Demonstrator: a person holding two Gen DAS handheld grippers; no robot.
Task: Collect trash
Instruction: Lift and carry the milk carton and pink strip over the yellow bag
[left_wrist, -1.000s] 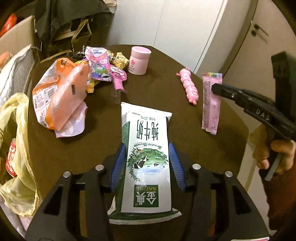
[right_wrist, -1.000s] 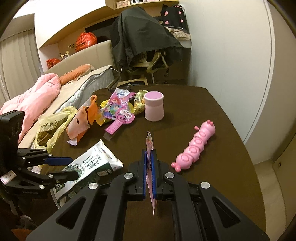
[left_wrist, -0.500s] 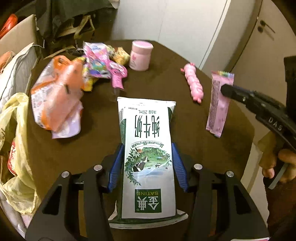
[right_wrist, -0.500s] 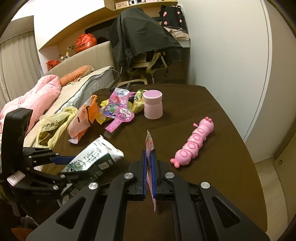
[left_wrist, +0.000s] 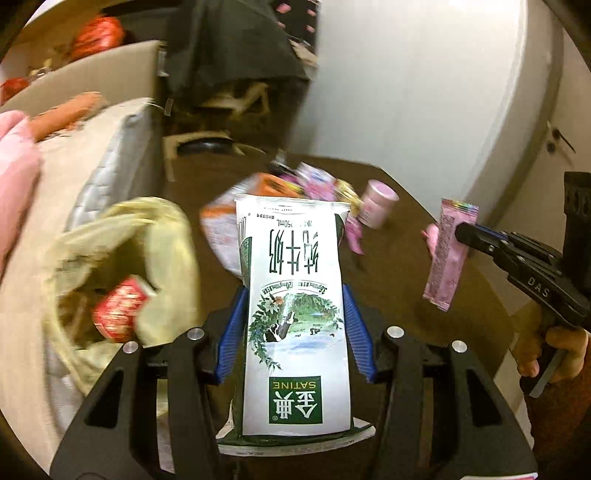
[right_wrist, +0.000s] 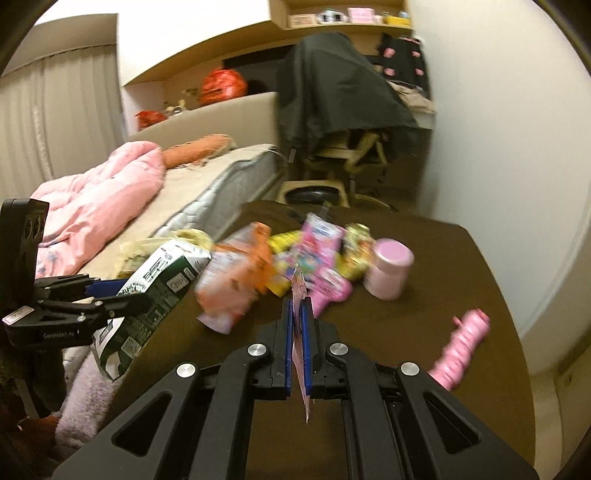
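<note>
The brown bench (right_wrist: 443, 332) is carrying a heap of wrappers (right_wrist: 295, 254), with a pink jar (right_wrist: 388, 267) just beside the heap. Off the bench's left edge, a yellow trash bag (left_wrist: 122, 251) is gaping open. The left hand-held gripper (left_wrist: 295, 325) is pinching a milk carton (left_wrist: 295, 302) above the bench edge, near that bag. The right hand-held gripper (right_wrist: 297, 332), pressed together, is clamping a thin pink sachet (left_wrist: 448, 254) over the bench.

The right gripper (right_wrist: 299, 325) pinches a thin pink sachet (right_wrist: 300, 354) edge-on above the tabletop (right_wrist: 461, 280). At the left edge the left gripper (right_wrist: 107, 295) clamps a milk carton (right_wrist: 155, 291) — wrappers (right_wrist: 266, 273) and a pink jar (right_wrist: 389, 267) crowd the far edge.
</note>
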